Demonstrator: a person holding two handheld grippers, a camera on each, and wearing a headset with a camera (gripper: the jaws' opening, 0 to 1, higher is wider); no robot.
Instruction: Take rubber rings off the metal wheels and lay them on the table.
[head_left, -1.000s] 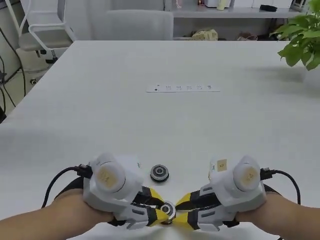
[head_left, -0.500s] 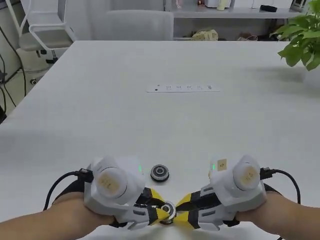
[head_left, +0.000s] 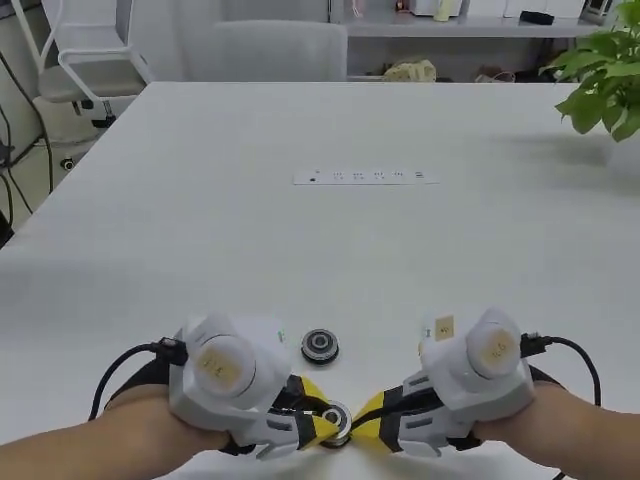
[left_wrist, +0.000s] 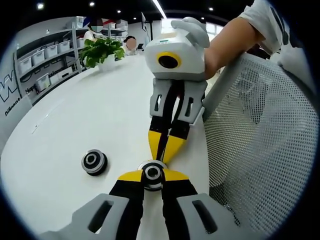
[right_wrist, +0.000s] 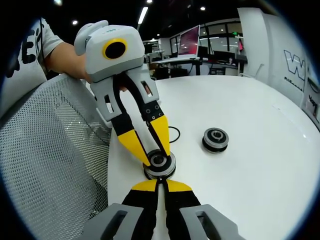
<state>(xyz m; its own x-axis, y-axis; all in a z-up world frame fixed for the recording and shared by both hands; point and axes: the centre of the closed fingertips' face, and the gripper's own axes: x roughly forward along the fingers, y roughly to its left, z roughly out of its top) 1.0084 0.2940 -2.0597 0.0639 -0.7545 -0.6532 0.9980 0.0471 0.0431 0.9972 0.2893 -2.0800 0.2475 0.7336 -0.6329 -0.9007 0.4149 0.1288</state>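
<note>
A small metal wheel with a black rubber ring on its rim sits between the two grippers near the table's front edge. My left gripper is shut on this wheel, one yellow fingertip on each side. My right gripper meets it head-on, its tips pinched together at the wheel's near rim, on the rubber ring. A second wheel with its ring on lies on the table just beyond. One loose rubber ring lies flat on the table behind the held wheel.
The white table stretches far ahead, with a flush socket strip at its middle. A potted plant stands at the far right and a chair at the far edge. A mesh chair back is close behind the grippers.
Both grippers stay on the same wheel. The left gripper's body has dipped slightly; the wheels on the table have not moved.
</note>
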